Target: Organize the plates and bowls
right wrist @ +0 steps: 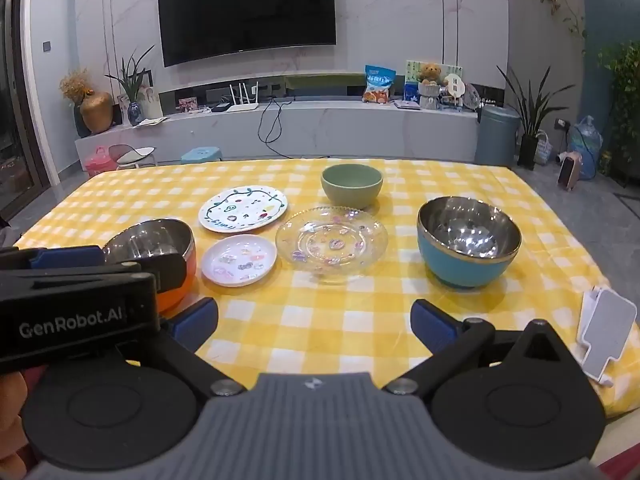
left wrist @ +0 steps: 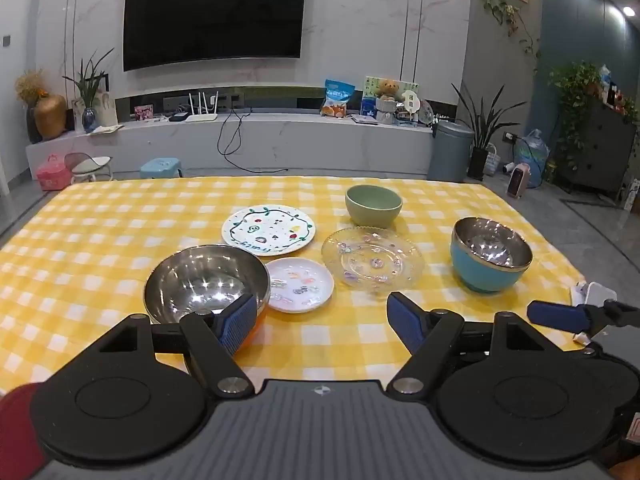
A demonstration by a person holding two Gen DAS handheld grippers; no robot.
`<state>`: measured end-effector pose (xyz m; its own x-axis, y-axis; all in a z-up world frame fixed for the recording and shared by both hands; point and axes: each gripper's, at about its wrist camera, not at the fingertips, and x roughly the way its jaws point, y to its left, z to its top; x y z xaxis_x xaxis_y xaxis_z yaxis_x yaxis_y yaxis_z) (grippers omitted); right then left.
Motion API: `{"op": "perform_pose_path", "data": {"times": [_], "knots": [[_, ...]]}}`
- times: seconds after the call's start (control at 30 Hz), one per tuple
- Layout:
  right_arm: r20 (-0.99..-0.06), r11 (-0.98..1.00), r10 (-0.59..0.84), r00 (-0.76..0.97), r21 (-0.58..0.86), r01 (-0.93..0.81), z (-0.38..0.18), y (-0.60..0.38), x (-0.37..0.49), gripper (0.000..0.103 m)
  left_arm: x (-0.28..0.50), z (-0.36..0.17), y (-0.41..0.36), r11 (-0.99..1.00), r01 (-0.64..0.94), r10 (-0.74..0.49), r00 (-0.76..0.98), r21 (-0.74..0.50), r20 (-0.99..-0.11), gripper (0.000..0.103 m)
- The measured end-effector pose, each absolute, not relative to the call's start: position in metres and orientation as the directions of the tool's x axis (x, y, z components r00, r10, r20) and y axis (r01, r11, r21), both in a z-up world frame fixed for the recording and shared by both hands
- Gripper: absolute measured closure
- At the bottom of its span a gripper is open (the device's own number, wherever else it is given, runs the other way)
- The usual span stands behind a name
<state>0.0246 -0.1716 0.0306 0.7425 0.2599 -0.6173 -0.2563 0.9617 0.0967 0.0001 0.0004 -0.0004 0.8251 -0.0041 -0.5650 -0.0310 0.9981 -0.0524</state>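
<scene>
Across the middle of the tabletop (left wrist: pixel 100 240), on its yellow checked cloth, the dishes sit apart from one another. A green bowl (left wrist: pixel 373 205) stands nearest the far edge, with a painted white plate (left wrist: pixel 268 230) to its left. Nearer lie a clear glass plate (left wrist: pixel 372 258) and a small white plate (left wrist: pixel 300 285) side by side. A blue-sided steel bowl (left wrist: pixel 490 254) stands toward the right edge, and an orange-sided steel bowl (left wrist: pixel 204 280) toward the left, its rim just beside the small plate.

Over the near edge, both tools tilt downward toward the dishes. The left gripper (left wrist: pixel 322 316) has its jaws spread wide, empty, one pad in front of the orange bowl. The right gripper (right wrist: pixel 314 320) hangs alongside it, jaws wide and holding nothing. A white phone stand (right wrist: pixel 606 332) rests at the right near corner.
</scene>
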Motion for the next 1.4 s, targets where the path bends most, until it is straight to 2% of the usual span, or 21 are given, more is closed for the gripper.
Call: {"op": "perform_pose_path", "data": {"times": [1.4], "knots": [[-0.673, 0.967, 0.234, 0.702, 0.085, -0.241, 0.02, -0.174, 0.03, 0.003, 0.002, -0.011, 0.001, 0.995, -0.067, 0.008, 0.774, -0.069, -0.633, 0.017]]}}
